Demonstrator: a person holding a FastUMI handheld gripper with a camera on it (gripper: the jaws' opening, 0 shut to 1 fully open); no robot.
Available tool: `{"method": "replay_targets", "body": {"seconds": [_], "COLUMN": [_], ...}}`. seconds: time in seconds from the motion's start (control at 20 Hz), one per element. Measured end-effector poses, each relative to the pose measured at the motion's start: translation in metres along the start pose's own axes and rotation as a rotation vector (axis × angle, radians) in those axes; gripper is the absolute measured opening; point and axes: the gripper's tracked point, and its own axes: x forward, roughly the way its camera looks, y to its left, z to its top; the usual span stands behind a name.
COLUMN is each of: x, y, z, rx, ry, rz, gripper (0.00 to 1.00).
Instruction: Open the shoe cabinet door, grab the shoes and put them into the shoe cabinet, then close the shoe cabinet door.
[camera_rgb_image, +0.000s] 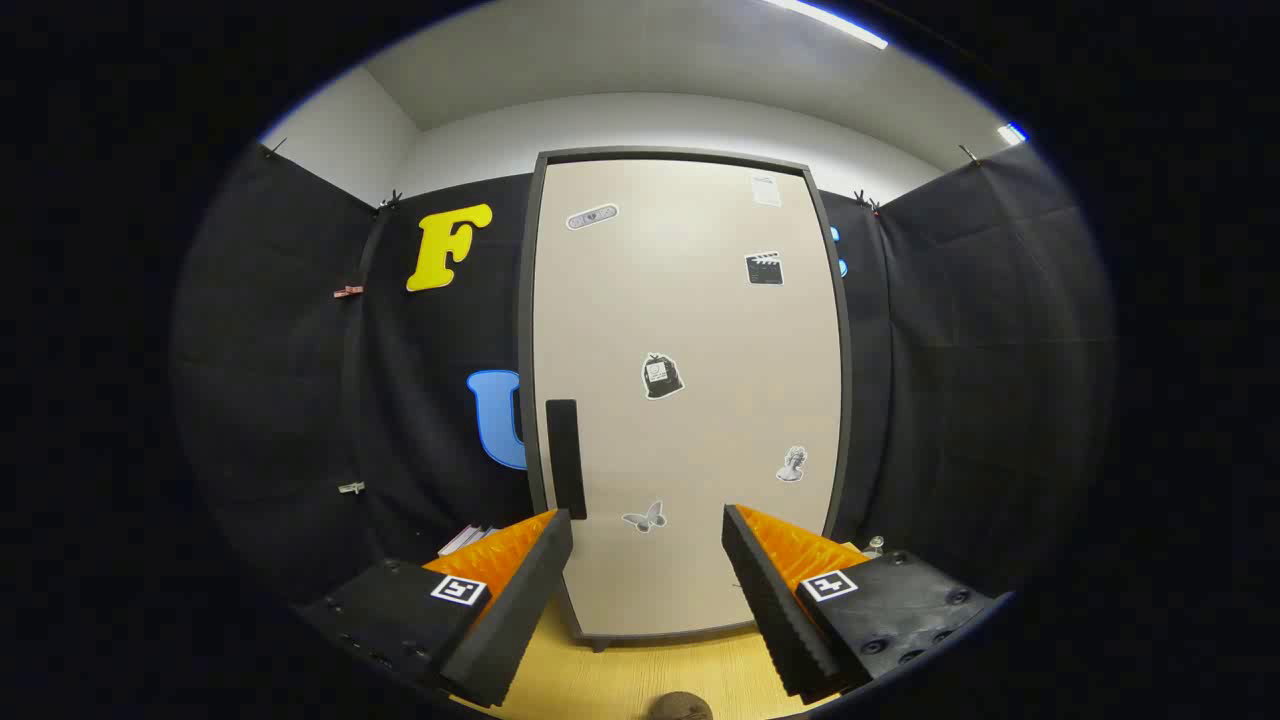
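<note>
Your tongs (648, 530) are spread wide apart with nothing between the fingers, and both fingers (520, 590) hang clear of any surface. Straight ahead of them stands the shoe cabinet (690, 400), upright and tall, with its pale door (700, 330) shut flat inside a dark frame. The dark vertical handle (565, 458) sits along the door's left side, just above and beyond your left fingertip; from this angle you cannot tell whether that fingertip touches it or is short of it. Several small stickers dot the door: a butterfly one (645, 517) lies in the gap just ahead between your fingers, and a dark bag-shaped one (661, 376) is higher up near the middle. The cabinet rests on a light wooden floor (640, 670) that runs beneath your fingers. A small round brownish thing (680, 707) lies on that floor below the fingers, too cut off for you to tell what it is. Black cloth (960, 380) hangs on both sides of the cabinet.
</note>
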Motion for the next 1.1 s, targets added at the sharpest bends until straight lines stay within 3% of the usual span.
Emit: {"method": "replay_targets", "body": {"seconds": [0.65, 1.1], "x": [-0.037, -0.017], "y": [-0.028, -0.006], "z": [-0.005, -0.005], "rx": [0.016, 0.018], "ry": [0.051, 0.039], "rz": [0.145, 0.127], "gripper": [0.99, 0.99]}}
